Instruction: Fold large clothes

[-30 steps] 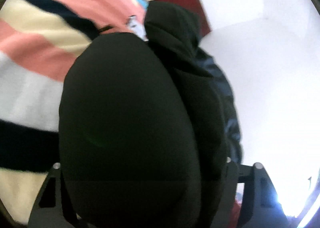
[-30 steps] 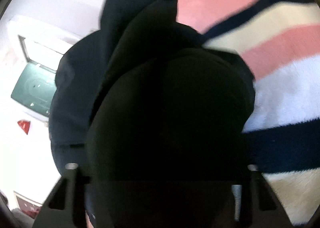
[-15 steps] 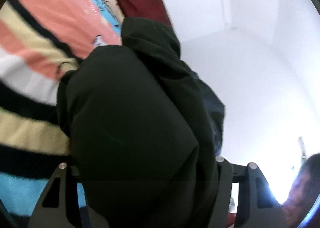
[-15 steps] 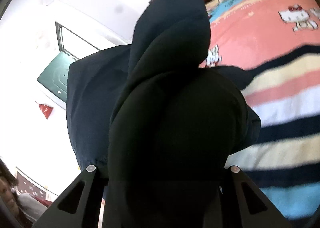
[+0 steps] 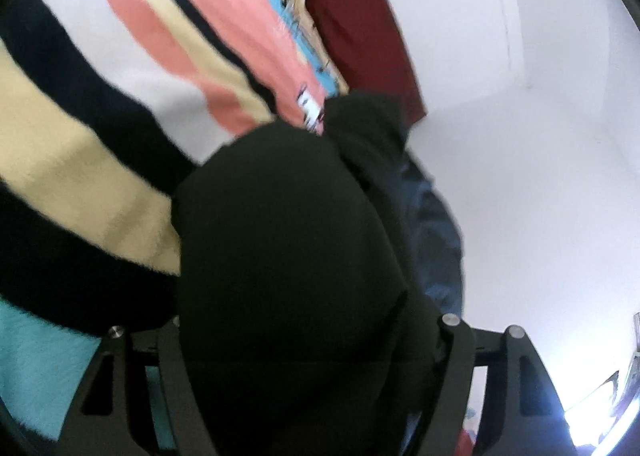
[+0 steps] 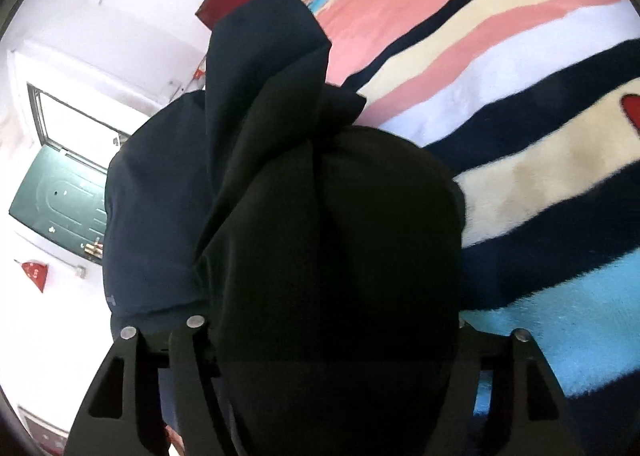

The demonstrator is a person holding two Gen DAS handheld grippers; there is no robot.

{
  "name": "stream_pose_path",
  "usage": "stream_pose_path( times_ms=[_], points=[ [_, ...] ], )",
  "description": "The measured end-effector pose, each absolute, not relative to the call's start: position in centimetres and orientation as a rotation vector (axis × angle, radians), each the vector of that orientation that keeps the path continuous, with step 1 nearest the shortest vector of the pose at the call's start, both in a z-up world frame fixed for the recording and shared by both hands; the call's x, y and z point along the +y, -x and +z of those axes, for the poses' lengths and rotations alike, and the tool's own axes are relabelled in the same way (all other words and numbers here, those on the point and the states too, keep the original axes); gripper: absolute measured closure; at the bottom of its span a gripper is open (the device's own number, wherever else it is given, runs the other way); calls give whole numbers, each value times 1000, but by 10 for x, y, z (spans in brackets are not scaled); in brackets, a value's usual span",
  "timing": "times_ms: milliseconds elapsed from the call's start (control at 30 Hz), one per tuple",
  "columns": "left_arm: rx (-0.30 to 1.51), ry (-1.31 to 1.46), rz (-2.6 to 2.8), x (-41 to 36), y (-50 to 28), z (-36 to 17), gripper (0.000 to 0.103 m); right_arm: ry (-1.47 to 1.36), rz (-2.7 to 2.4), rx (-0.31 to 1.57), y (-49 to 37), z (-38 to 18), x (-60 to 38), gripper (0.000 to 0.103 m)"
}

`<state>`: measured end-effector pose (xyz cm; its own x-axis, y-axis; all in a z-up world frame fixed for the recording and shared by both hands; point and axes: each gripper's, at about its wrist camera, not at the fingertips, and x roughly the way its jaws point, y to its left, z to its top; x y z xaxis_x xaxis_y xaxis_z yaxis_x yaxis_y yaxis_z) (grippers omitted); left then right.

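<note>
A dark navy garment (image 5: 288, 256) fills the middle of the left wrist view and bulges over my left gripper (image 5: 304, 356), hiding its fingertips; the gripper is shut on the cloth. The same garment (image 6: 320, 236) drapes over my right gripper (image 6: 320, 356), which is shut on it too, its fingertips hidden under the fabric. The cloth hangs lifted above the striped blanket (image 5: 80, 160), which also shows in the right wrist view (image 6: 540, 136).
The bed carries a pink, cream, navy and blue striped cartoon blanket. A dark red headboard (image 5: 360, 24) stands at its far end against a white wall (image 5: 540, 136). A green door (image 6: 60, 192) and window show in the right wrist view.
Both grippers have risen and tilted with the garment; more of the blanket's near stripes, wall and door show. The cloth stays gripped in both.
</note>
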<state>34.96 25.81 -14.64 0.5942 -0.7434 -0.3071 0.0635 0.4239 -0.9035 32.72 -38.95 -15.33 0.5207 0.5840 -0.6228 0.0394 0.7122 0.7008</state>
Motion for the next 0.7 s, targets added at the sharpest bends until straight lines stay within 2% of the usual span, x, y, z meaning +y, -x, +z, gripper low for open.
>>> stream_pose_path(
  times_ms=[133, 300, 433, 567, 700],
  points=[
    [697, 1109, -538, 285, -336, -142, 32, -730, 287, 933, -328, -139, -396, 15],
    [632, 1092, -418, 317, -292, -120, 32, -735, 185, 886, -299, -122, -434, 11],
    [662, 969, -302, 322, -254, -86, 32, -684, 102, 876, -274, -102, -443, 11],
    [717, 782, -257, 283, -226, -52, 32, -569, 45, 881, -237, -78, -425, 10],
    [717, 653, -231, 240, -190, -40, 32, -470, 51, 877, -201, -59, -388, 7]
  ],
)
